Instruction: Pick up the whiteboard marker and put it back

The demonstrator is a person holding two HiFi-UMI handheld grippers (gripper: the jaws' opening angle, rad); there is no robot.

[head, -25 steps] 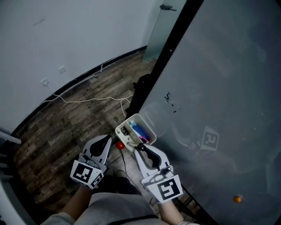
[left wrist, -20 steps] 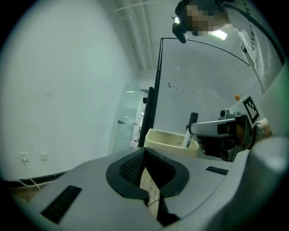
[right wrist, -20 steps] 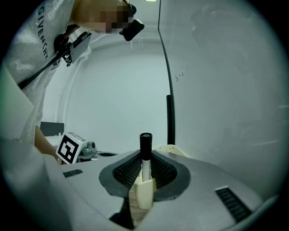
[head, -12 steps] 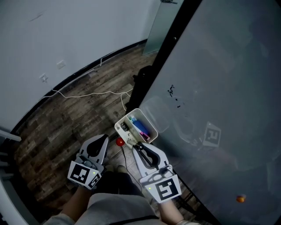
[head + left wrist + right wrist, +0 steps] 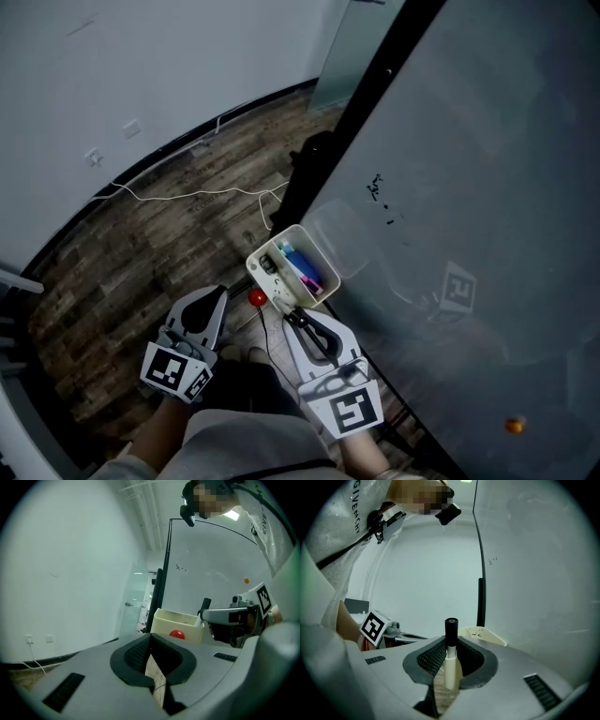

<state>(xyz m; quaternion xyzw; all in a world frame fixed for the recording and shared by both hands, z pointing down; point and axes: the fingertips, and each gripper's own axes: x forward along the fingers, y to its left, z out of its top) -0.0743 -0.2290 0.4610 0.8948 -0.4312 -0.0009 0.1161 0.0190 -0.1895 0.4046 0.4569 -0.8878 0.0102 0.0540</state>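
Right gripper view: right tongs (image 5: 450, 660) pinch marker (image 5: 451, 630) upright. Risk: cap catches box (image 5: 485, 634) rim, marker twists loose. Left tongs (image 5: 151, 656) closed, empty.

A plain office or meeting room. A large whiteboard (image 5: 469, 187) in a black frame (image 5: 366, 103) carries faint pen marks and a cream marker tray (image 5: 322, 249) holding pens. Bare white walls (image 5: 141, 66) have wall sockets (image 5: 130, 128). The floor is wood plank (image 5: 150, 253), with a white cable (image 5: 187, 195) trailing across it. A frosted glass door (image 5: 133, 602) stands beyond.
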